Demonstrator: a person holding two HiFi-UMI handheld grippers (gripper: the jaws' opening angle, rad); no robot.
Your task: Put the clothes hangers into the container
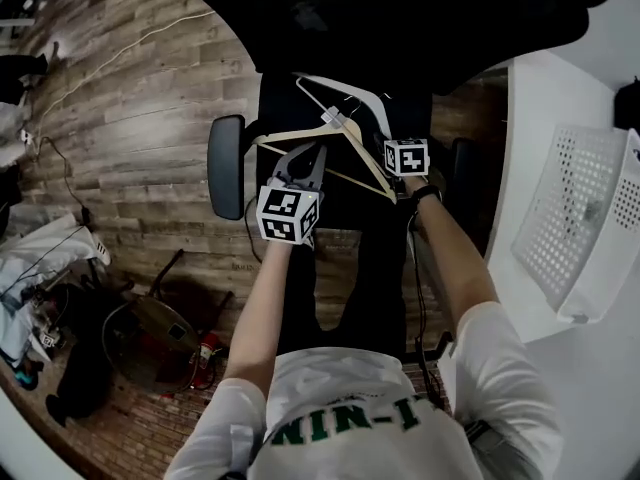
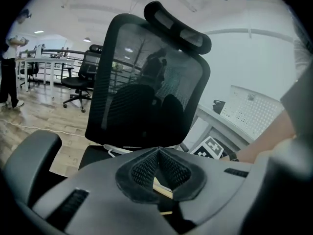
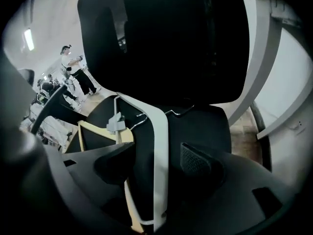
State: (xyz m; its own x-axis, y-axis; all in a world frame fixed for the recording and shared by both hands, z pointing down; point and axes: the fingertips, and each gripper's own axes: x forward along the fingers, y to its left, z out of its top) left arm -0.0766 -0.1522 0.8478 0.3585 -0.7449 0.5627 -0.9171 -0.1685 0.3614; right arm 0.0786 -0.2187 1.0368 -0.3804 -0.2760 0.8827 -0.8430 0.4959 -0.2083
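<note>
A wooden hanger (image 1: 365, 168) and a white plastic hanger (image 1: 335, 83) lie on the black seat of an office chair (image 1: 355, 218). My left gripper (image 1: 300, 158) is shut on the wooden hanger; in the left gripper view its pads (image 2: 157, 153) meet at the tips, with the wooden bar (image 2: 164, 188) pinched behind them. My right gripper (image 1: 392, 148) stands open. In the right gripper view an arm of the white hanger (image 3: 159, 131) runs between its fingers (image 3: 200, 163) with a gap on each side. The white perforated container (image 1: 580, 228) stands on the table to the right.
The chair's tall mesh back (image 2: 146, 82) rises ahead and its armrest (image 1: 227, 166) juts out at the left. A white table (image 1: 540, 118) borders the chair on the right. Cables and clutter (image 1: 50, 268) lie on the wooden floor at the left. A person (image 3: 73, 72) stands far off.
</note>
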